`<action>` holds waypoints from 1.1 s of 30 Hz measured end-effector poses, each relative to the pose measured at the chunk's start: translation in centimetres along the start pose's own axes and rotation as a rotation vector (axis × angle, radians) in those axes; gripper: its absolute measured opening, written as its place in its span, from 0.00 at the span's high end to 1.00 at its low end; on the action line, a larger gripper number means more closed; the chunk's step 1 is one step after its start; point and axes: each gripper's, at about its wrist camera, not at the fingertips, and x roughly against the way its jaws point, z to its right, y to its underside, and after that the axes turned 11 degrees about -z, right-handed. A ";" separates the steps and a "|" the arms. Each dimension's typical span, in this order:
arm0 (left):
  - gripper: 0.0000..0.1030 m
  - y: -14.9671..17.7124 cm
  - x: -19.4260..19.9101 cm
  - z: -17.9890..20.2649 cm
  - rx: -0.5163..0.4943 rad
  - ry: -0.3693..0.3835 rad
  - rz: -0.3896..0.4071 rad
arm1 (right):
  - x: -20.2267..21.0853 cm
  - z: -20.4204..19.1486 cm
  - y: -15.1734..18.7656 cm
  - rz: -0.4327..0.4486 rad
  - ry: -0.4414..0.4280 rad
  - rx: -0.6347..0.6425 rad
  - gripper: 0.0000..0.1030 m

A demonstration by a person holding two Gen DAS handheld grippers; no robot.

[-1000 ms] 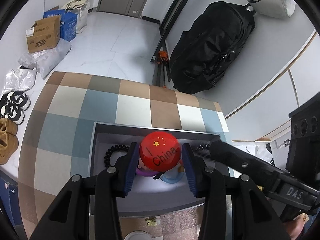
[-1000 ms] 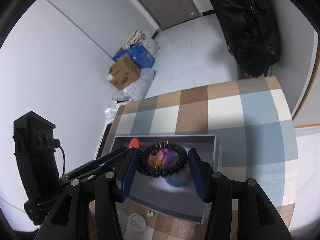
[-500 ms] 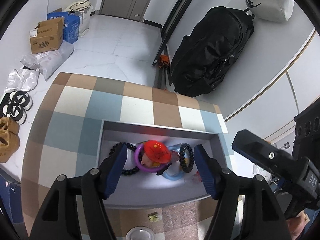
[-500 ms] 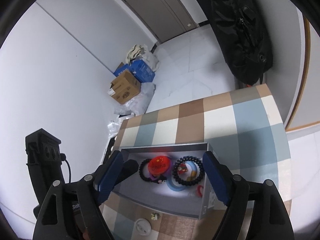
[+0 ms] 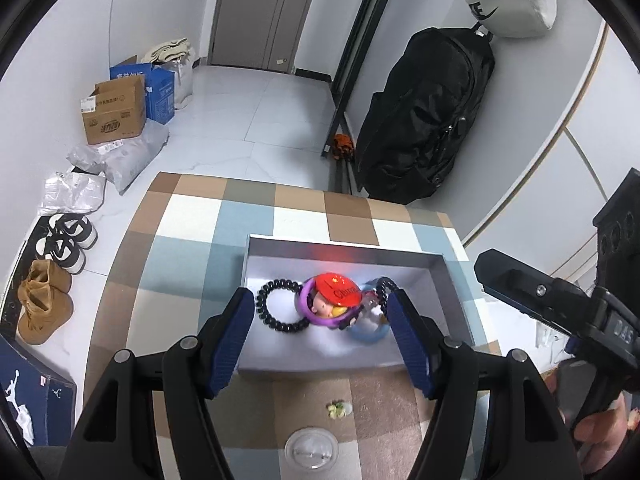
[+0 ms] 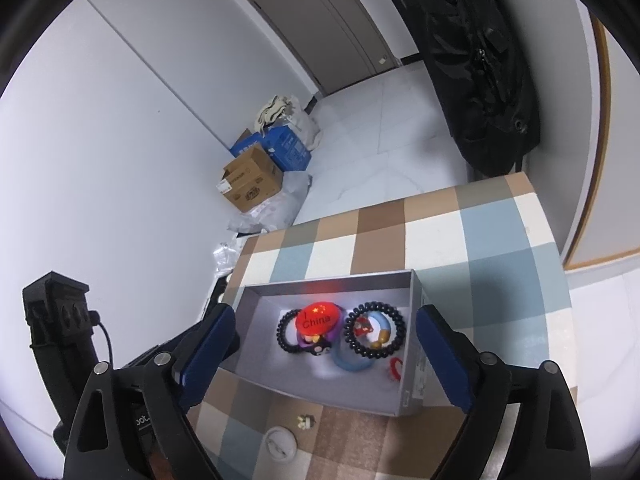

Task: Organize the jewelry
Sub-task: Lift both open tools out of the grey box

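A grey open box sits on the checked table. Inside lie a red "China" badge, a black coil hair tie, a purple ring, a blue ring and a second black coil tie around small charms. A small red item lies in the box's right corner. My left gripper is open and empty above the box's near edge. My right gripper is open and empty above the box.
A small yellowish trinket and a clear round lid lie on the table in front of the box. Beyond the table are a black backpack, cardboard boxes and shoes on the floor.
Both grippers opened and drew back upward from the box. The left let go of the red badge and the right let go of the black coil tie; both now lie in the box.
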 end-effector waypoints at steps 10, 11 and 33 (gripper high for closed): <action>0.37 1.7 1.3 -1.1 0.034 -0.018 0.032 | 0.2 -0.2 2.4 -0.019 0.076 0.061 0.09; 0.37 1.9 1.3 -1.1 0.028 -0.025 0.038 | 0.2 -0.3 2.7 -0.022 0.084 0.070 0.08; 0.19 6.7 -0.1 -0.6 -0.070 -0.141 -0.020 | -1.1 -1.0 6.4 -0.124 0.134 0.130 0.03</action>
